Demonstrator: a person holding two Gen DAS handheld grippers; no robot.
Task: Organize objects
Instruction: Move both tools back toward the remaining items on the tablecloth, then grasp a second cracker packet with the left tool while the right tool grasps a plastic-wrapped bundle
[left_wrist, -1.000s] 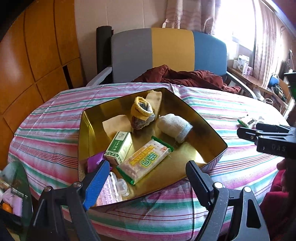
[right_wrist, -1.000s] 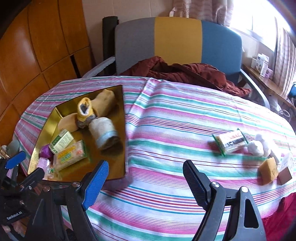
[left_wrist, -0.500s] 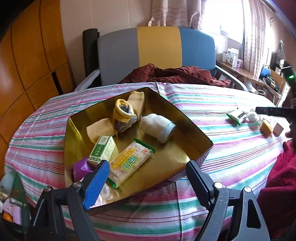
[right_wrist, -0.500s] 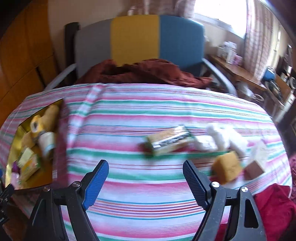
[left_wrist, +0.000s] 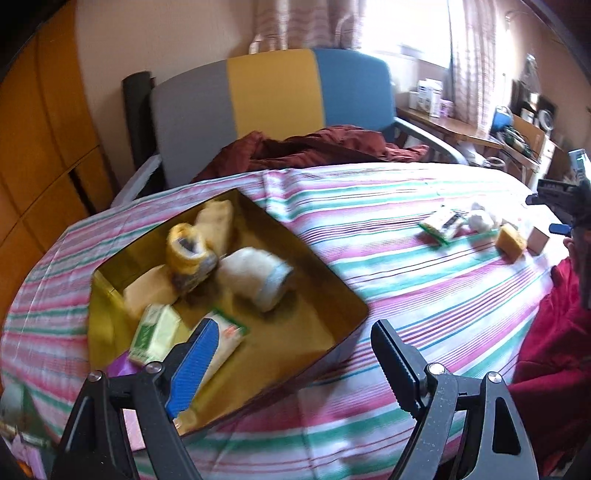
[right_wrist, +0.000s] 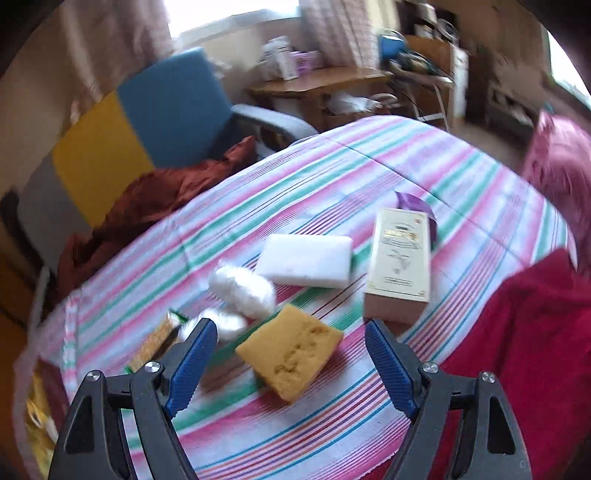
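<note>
Right wrist view: cream box (right_wrist: 399, 261) lies flat, long axis pointing away.

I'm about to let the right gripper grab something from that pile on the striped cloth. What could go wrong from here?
The yellow sponge lies between the open right gripper fingers, but the white fluffy bundle and the tall box sit close by, so closing may nudge a neighbour. The sponge is soft and could squash or slip. The gold tray is already crowded with socks and packets, so a drop may land on top of them.

striped table (right_wrist: 332, 435), sponge (right_wrist: 291, 356), box (right_wrist: 400, 264), perhaps tin (left_wrist: 332, 288)
</note>
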